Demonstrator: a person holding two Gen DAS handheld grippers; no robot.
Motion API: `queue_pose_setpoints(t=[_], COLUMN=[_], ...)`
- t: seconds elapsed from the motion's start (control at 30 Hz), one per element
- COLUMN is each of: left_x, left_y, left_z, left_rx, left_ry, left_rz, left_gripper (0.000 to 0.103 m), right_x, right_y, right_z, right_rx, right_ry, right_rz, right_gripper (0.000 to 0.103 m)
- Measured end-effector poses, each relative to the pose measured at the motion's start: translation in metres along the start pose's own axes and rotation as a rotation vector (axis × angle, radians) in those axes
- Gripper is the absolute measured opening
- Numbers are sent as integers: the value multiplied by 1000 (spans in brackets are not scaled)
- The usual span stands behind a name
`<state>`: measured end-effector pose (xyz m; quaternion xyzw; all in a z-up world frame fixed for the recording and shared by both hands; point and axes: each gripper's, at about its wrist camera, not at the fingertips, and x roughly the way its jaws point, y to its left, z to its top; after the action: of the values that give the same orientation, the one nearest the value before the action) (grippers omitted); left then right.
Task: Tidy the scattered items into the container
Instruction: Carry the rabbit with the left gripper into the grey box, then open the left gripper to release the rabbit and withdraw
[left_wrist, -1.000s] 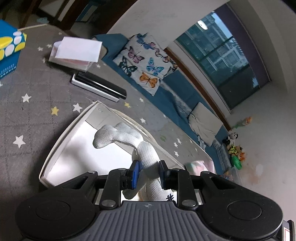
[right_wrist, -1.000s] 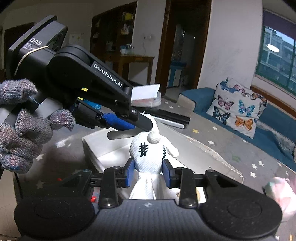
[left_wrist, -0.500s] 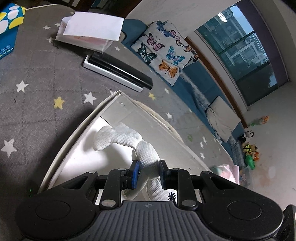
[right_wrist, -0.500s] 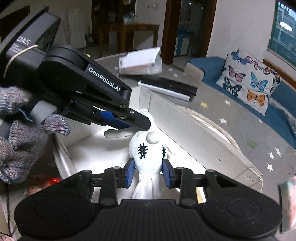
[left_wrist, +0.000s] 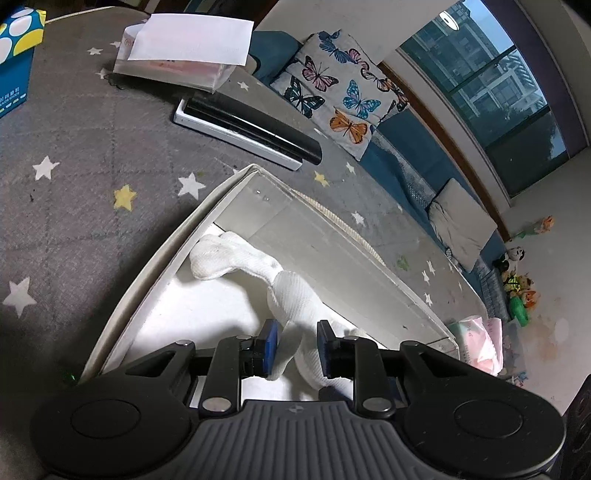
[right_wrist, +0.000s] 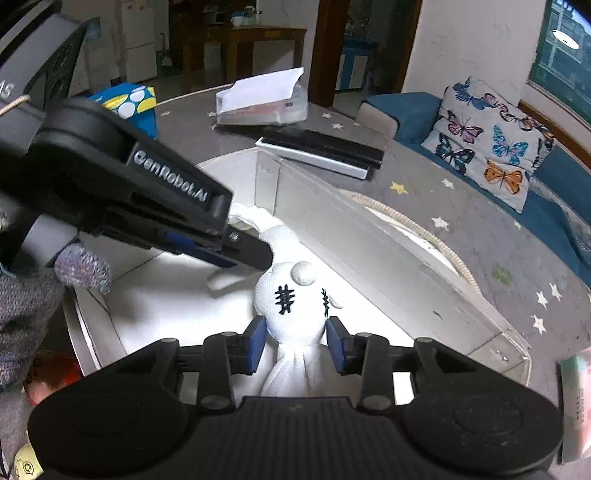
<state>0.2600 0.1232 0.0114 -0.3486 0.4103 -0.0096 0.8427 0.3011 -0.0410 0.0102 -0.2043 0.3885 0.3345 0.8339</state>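
While the left gripper (left_wrist: 293, 343) grasps a long limb of the white knitted doll (left_wrist: 291, 291), that limb reaches ahead of the jaws into the white container (left_wrist: 147, 280); next, release it. A black-and-white box (left_wrist: 247, 129) lies beyond.

On the right gripper (right_wrist: 295, 345), the jaws have just been opening beside the doll's head; withdraw upward. The left gripper crosses ahead-left, obstructing.

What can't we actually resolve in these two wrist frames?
- White knit doll: lower body, right wrist view, hidden behind the right tongs.
- Orange-red item: right wrist view, cut by the gloved hand and box wall; identity unclear.
- Pink packet: left wrist view, blurred print.
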Motion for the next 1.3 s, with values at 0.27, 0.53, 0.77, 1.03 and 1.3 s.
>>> queue_pose_setpoints(t=[0.27,0.53,0.77,1.03,1.3], left_x=[-26,-59,-88,-107,-102], left_y=[-6,-14,-22,-28,-34], left_z=[-11,-39,-72,-113,-145], left_rx=[62,123,180,225,229], left_ry=[-32,-49,-65,-73,2], left_rz=[-4,-23,-50,-68,-116], left_gripper=[27,28,29,29,30], right_x=[-39,-95,-129,-154,-168], right_y=[2,22,40,52,51], right_z=[-14,-42,-80,-130,-175], right_rx=[37,61,88,157,233], right_ry=[-93,-202,-241,-260,-239], right_rz=[-20,-2,-22,-60,-96], right_gripper=[48,50,50,66,72])
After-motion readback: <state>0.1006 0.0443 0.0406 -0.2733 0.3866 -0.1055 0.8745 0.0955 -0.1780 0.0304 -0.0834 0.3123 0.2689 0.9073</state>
